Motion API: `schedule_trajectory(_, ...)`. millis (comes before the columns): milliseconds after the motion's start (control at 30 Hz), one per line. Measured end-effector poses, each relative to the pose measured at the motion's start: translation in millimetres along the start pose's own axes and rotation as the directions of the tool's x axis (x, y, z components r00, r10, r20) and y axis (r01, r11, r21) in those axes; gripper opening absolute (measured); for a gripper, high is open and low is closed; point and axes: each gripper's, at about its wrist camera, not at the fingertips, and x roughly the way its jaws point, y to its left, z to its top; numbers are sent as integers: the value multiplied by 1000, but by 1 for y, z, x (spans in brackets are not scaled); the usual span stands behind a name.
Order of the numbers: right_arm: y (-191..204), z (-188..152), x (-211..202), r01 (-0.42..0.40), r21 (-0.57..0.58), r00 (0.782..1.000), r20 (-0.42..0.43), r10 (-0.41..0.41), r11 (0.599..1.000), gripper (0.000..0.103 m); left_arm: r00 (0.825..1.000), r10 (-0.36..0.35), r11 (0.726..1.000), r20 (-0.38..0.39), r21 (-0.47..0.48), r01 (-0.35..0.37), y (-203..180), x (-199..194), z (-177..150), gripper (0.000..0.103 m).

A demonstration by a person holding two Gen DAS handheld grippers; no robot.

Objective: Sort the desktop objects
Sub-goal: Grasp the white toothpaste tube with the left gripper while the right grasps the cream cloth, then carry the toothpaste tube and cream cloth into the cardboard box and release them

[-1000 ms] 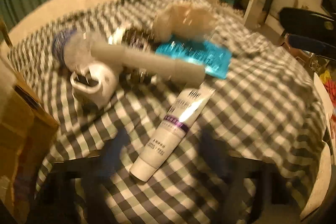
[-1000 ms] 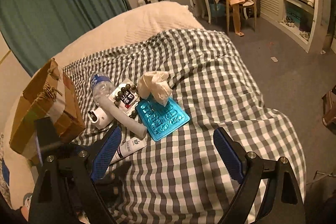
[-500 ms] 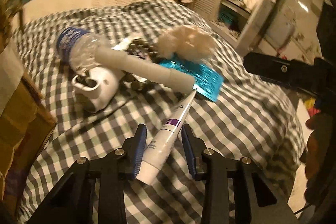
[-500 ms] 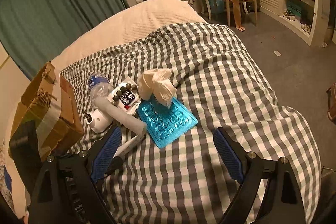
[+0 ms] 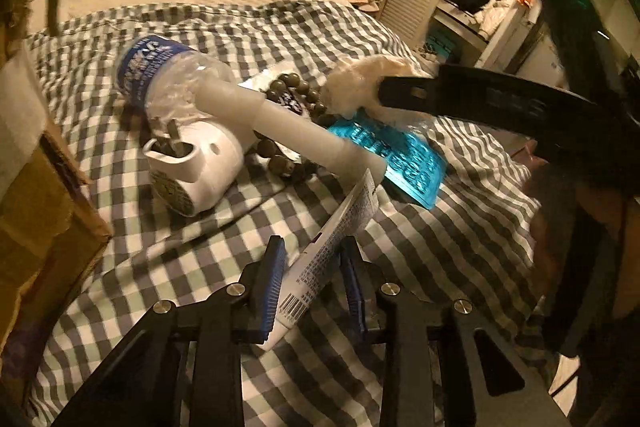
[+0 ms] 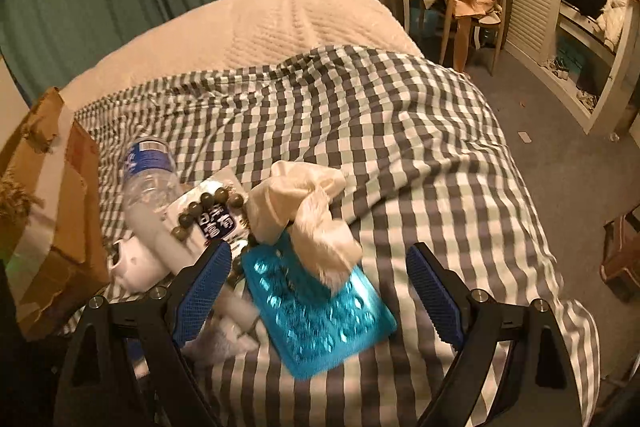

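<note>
Only the left wrist view shows the left gripper (image 5: 310, 277) clamped on a white tube (image 5: 330, 251): its two blue pads (image 5: 270, 285) press the tube's lower half from either side, and the crimped end points up and away towards the pile, close to the end of the grey pipe (image 5: 280, 127). The same view shows the right gripper as a dark bar reaching in from the right, over the cream cloth (image 5: 368, 79). The right wrist view shows the right gripper (image 6: 316, 291) with its fingers wide apart and nothing between them, hanging over the blue pack (image 6: 320, 315) and the cloth (image 6: 300, 211); here the tube is only a blurred white patch behind the left pad. On the checked blanket (image 5: 460, 247) lie one bottle (image 5: 160, 75), one pipe, one white holder (image 5: 196, 167), one string of beads (image 5: 288, 87) on a white packet, one cloth and one blue pack, all crowded together and touching. One cardboard box (image 6: 44, 211) stands just left of the pile.
</note>
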Motion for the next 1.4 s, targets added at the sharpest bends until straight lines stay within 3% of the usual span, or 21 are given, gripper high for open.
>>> schedule_trajectory(67, 0, 1, 10, -13, -1, 1000, -17, 13, 1000, 65, 1000, -9, 1000, -6, 14, 9, -2, 5, 1, 30)
schedule_trajectory(133, -1, -1, 16, -28, 6, 999, -34, 29, 1000, 35, 1000, -19, 1000, -12, 23, 19, -5, 8, -1, 30)
schedule_trajectory(200, -2, -5, 18, -46, 17, 998, -44, 47, 999, 20, 1000, -24, 999, -9, 41, 24, -7, 9, -2, 27)
schedule_trajectory(233, -2, -7, 17, -41, 22, 998, -47, 42, 999, 18, 1000, -28, 998, -7, 51, 28, -9, 9, -2, 26)
schedule_trajectory(600, 1, -26, -66, -15, -16, 998, 62, 16, 1000, 12, 997, -54, 995, 59, 86, 49, -24, -13, -3, 16)
schedule_trajectory(733, 0, -34, -102, -16, -15, 994, 104, 17, 1000, 12, 990, -118, 992, 82, -44, 122, -14, -29, -3, 16)
schedule_trajectory(933, -4, -41, -143, -31, 6, 991, 128, 30, 1000, 12, 989, -100, 989, 112, -101, 112, -10, -55, -8, 15)
schedule_trajectory(1100, 7, -49, -171, -26, -11, 987, 157, 27, 1000, 12, 985, -101, 984, 140, -129, 119, -14, -76, -18, 15)
schedule_trajectory(1233, 15, -57, -193, -24, -26, 984, 173, 29, 999, 12, 987, -69, 991, 148, -106, 85, -22, -86, -24, 15)
schedule_trajectory(1400, 30, -59, -210, -24, -61, 982, 185, 35, 998, 12, 973, -86, 987, 213, -113, 112, -25, -118, -22, 15)
